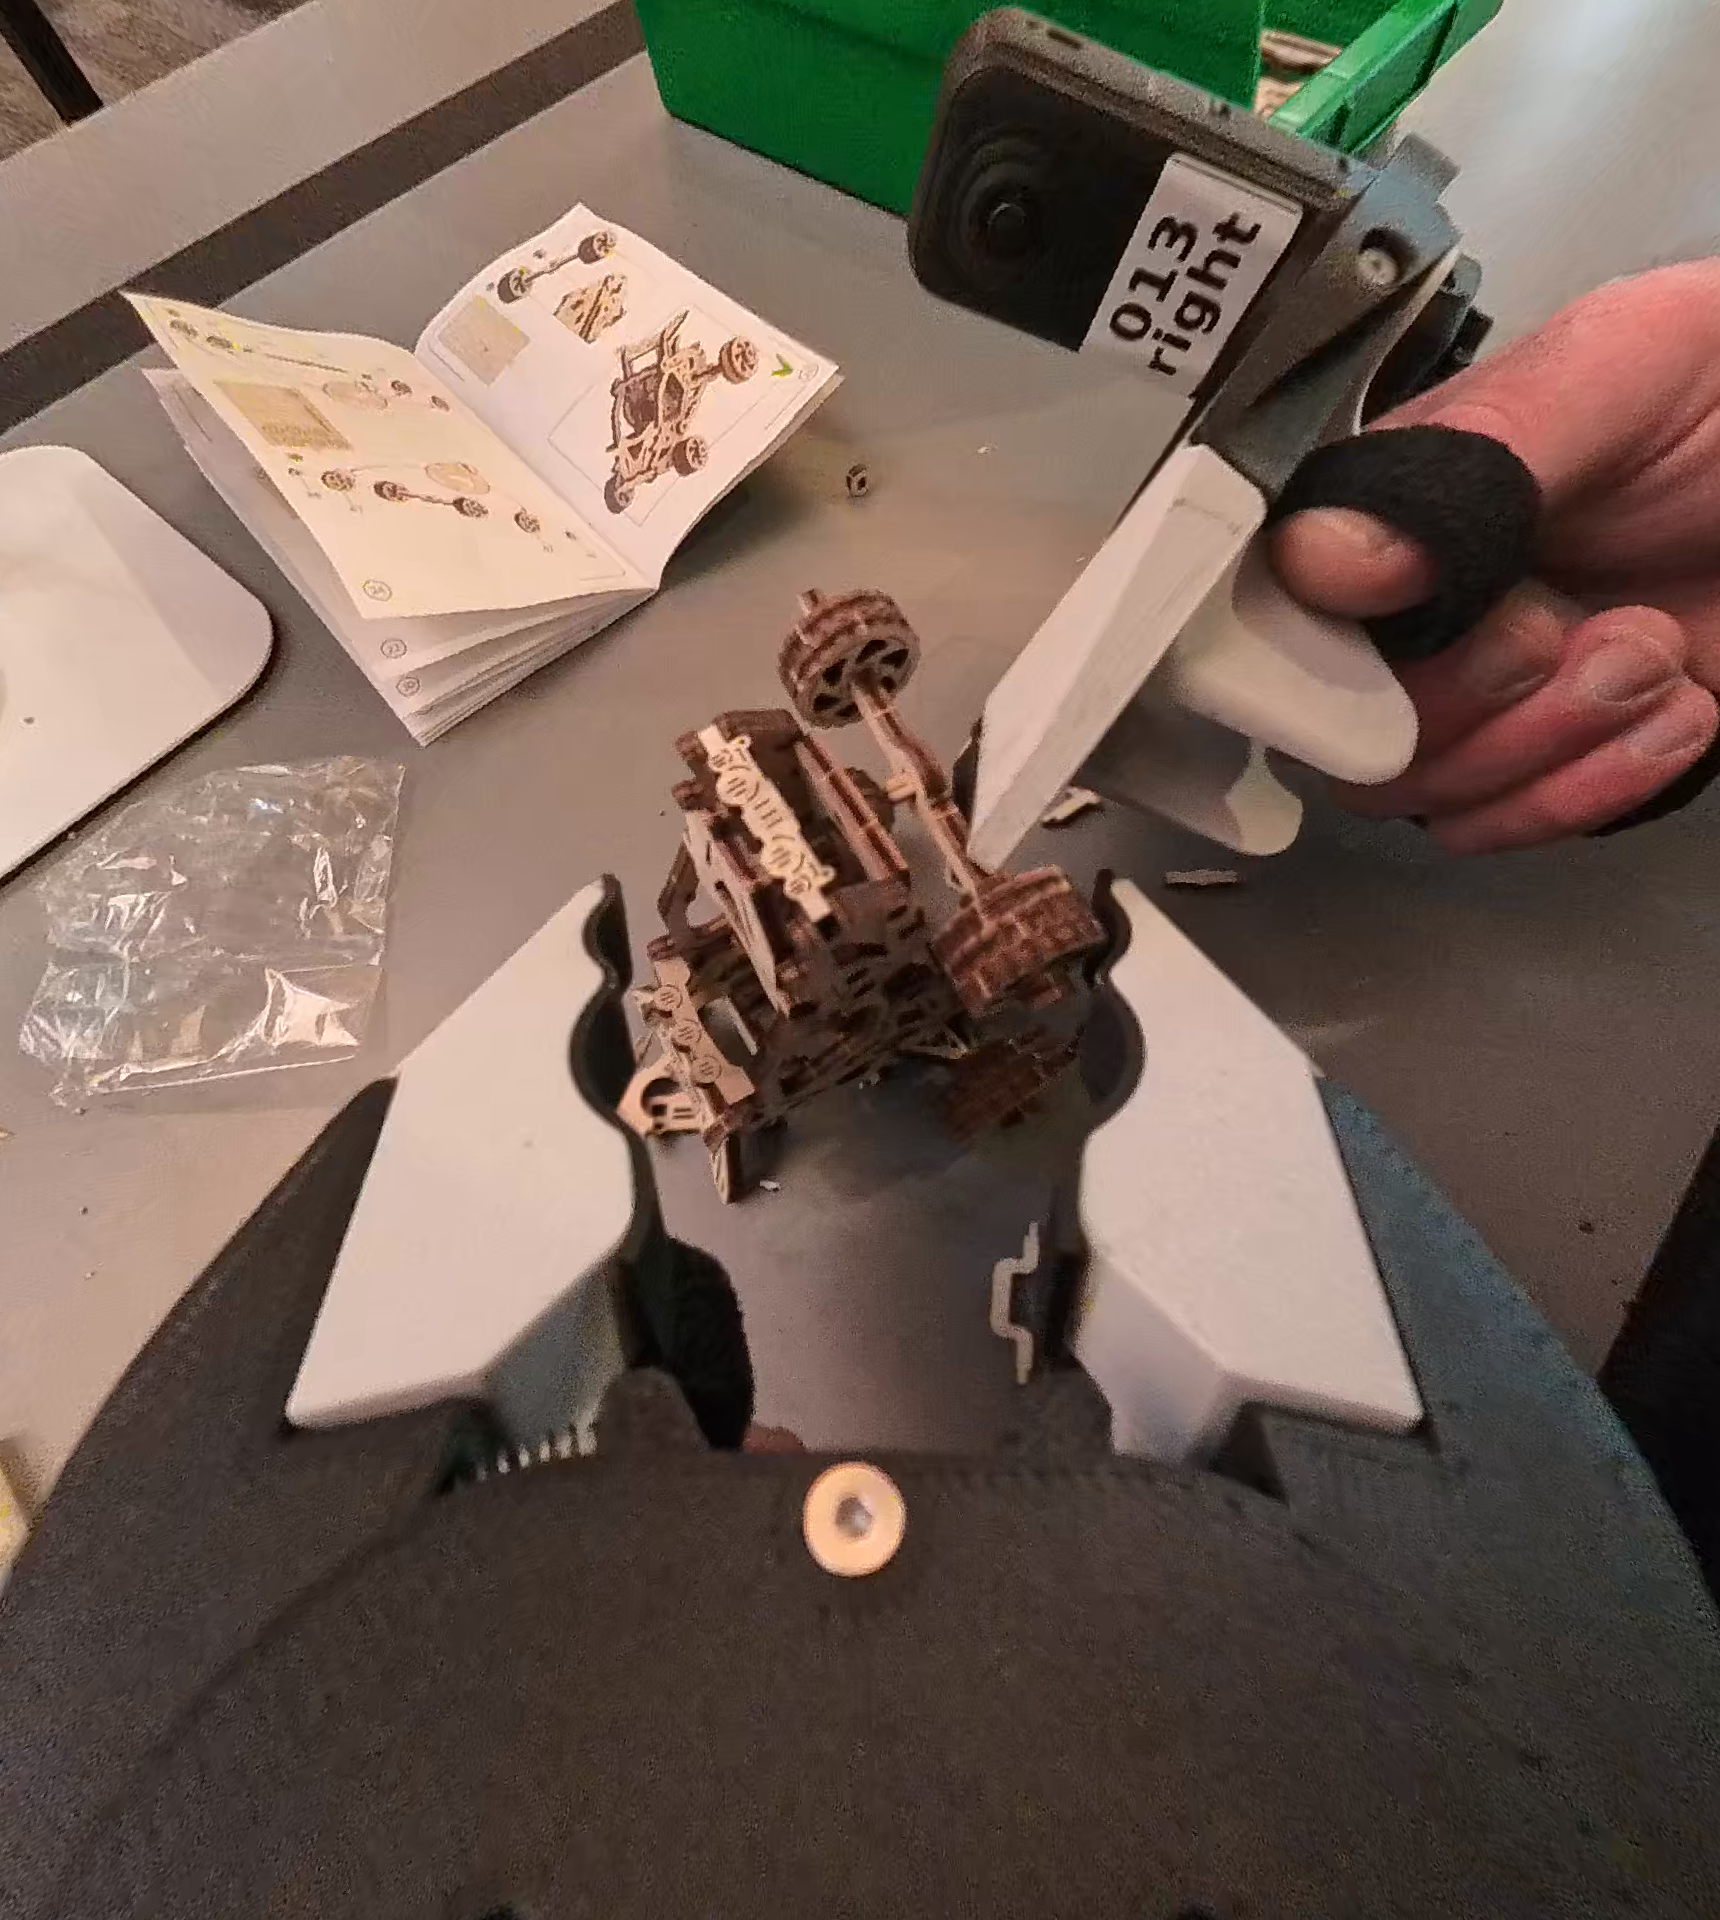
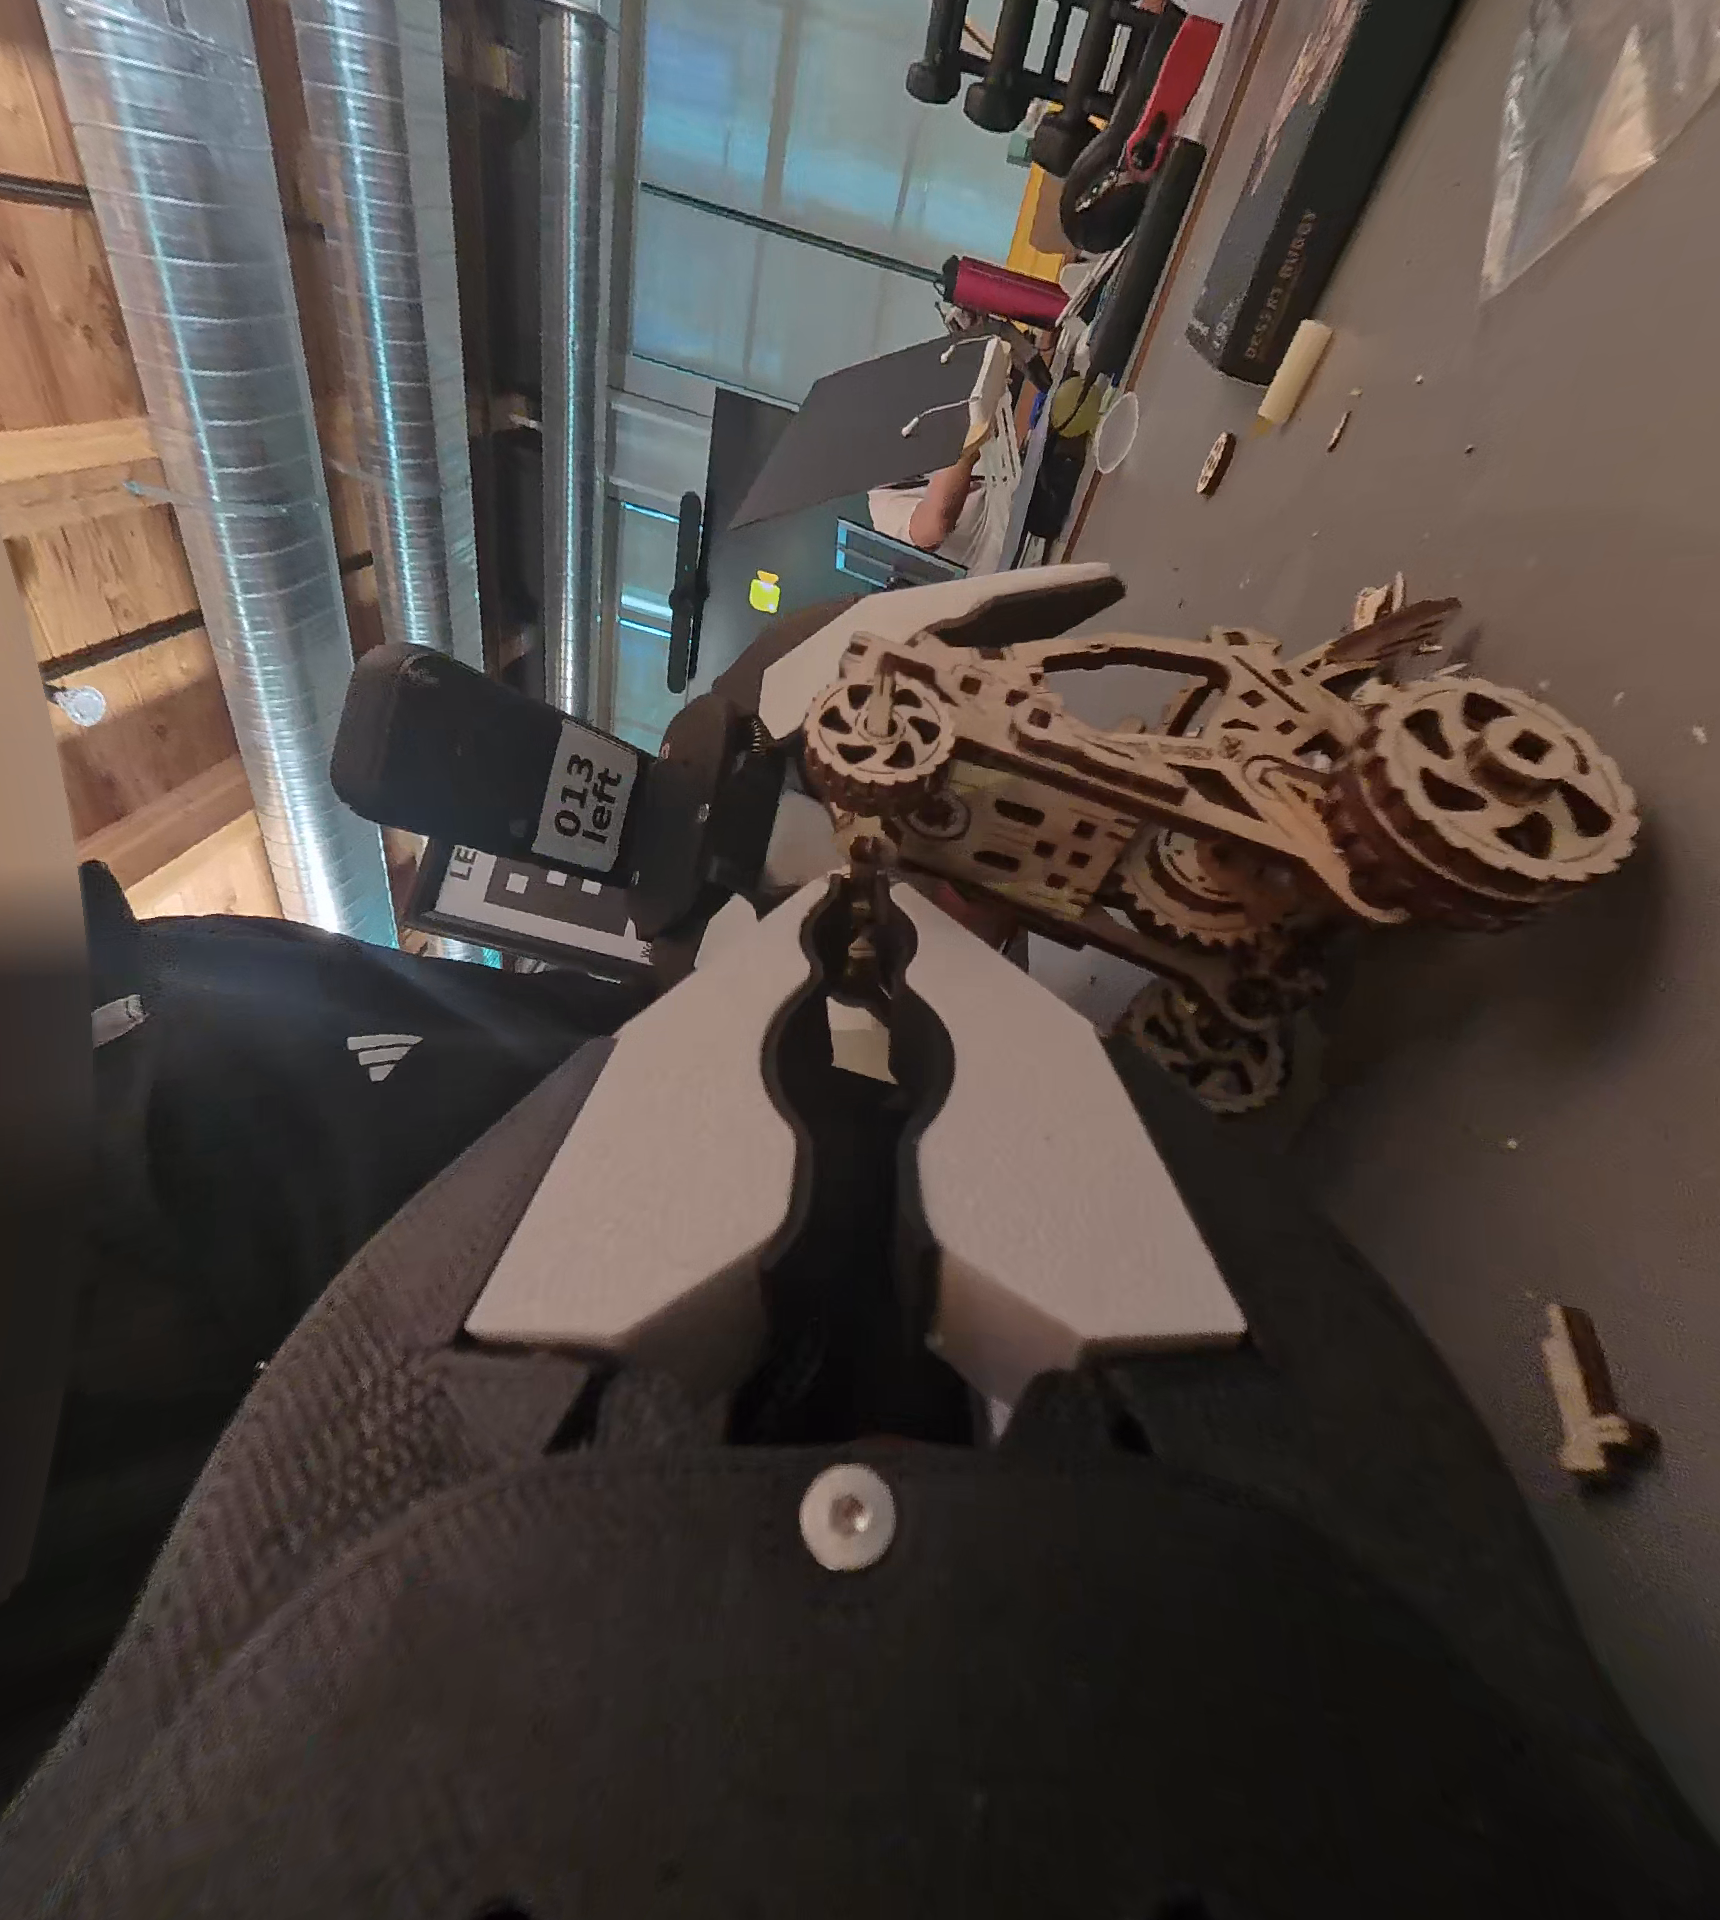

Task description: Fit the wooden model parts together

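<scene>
While the wooden buggy model (image 1: 814,956) stands tipped up on the grey counter (image 1: 1407,1091), most of its build looks finished: the chassis, roll cage and at least three wheels are already in place, judging by both views. What appears to be in hand is the axle (image 1: 923,805) with a wheel at each end, which rises at a slant over the body. The right gripper (image 1: 986,831) is pinching that axle, or a small link on it, near its middle; in the right wrist view its fingertips are pressed nearly together around a thin wooden piece at the tips. The left gripper (image 1: 861,982) is spread wide on either side of the model. Its fingers (image 1: 513,1091) flank the body and the lower wheel (image 1: 1017,940), and I cannot tell whether they touch it, so it seems to be steadying the buggy, not clamping it.

Left to do, by my reading, is seating this axle and adding any loose bits: a small notched wooden piece (image 2: 1594,1403) lies on the counter near the right gripper, and a round wooden disc (image 2: 1217,462) lies farther off.

As for containers, a green bin (image 1: 835,94) sits at the far edge, its contents hidden. A crumpled clear plastic bag (image 1: 212,925) lies flat and looks empty. An open instruction booklet (image 1: 482,447) lies beyond the model.
</scene>
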The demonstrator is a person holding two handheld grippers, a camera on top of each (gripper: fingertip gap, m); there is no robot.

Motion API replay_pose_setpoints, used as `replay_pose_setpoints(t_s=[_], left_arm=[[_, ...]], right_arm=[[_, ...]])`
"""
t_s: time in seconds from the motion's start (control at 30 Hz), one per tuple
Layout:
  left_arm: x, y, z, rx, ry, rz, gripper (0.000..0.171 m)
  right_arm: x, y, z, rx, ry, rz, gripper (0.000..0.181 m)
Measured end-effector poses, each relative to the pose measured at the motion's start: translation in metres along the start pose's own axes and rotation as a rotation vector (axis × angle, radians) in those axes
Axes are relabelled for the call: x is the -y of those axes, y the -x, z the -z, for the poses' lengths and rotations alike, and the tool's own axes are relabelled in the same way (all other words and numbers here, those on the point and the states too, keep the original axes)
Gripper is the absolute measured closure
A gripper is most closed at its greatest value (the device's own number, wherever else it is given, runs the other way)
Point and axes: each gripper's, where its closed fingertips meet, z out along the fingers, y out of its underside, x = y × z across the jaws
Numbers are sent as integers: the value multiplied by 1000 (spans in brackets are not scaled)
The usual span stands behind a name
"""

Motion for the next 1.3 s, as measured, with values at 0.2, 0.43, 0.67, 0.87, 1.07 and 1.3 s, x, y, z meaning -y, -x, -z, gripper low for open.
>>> replay_pose_setpoints(t_s=[0.2,0.43,0.67,0.87,1.07,1.3], left_arm=[[7,-5,3,8,-1,-35,98],[7,-3,2,59,17,-58,104],[4,0,0,87,32,-71,105],[0,-4,1,94,44,-96,100],[0,-1,7,120,40,-99,98],[0,2,8,165,51,-96,111]], right_arm=[[3,0,-3,-5,14,9,179],[-1,2,-10,19,31,-16,179],[-1,-2,-11,12,-5,-37,179],[-7,3,-14,36,17,-53,179],[-4,3,-17,44,-24,-73,179],[-4,1,-20,34,-41,-85,179]])
